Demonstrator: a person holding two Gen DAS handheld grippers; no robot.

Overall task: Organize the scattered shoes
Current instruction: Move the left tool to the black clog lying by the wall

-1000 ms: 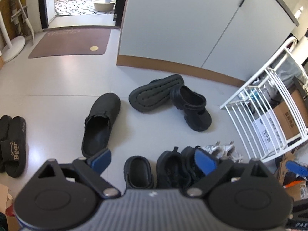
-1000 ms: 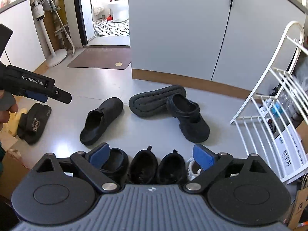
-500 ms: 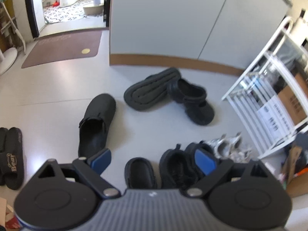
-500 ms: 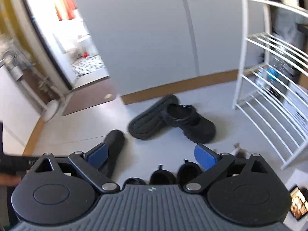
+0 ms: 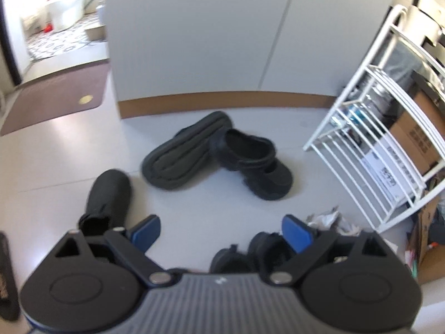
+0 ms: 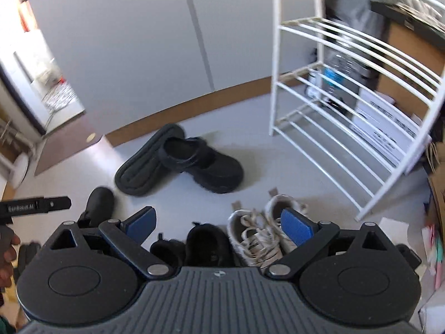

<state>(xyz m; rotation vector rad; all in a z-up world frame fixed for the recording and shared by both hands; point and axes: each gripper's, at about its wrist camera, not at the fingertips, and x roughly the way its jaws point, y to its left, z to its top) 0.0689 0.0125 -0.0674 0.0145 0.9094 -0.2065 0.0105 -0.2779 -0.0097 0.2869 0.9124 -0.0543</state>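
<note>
Two claws are in our hands, and both stand wide open with nothing between their blue pads: the left claw (image 5: 221, 229) and the right claw (image 6: 219, 222) each hover above the grey floor (image 6: 250, 150), gripping no shoe.

Ahead of us, near the brown skirting of the white cupboard (image 5: 194, 33), we see an upturned black slipper (image 5: 185, 150) lying sole-up, with a chunky black clog (image 5: 251, 164) resting against it, its heel end touching the slipper's edge. To the left lies another black clog (image 5: 109, 197), well apart from that pair, toe pointing away from us.

Close below the right claw we see a row of shoes side by side: a pair of black shoes (image 6: 207, 242) and, just beside them on the right, a pair of white lace-up trainers (image 6: 258, 228). A white wire shoe rack (image 6: 347, 105) stands to the right, with its lower shelves bare.
</note>
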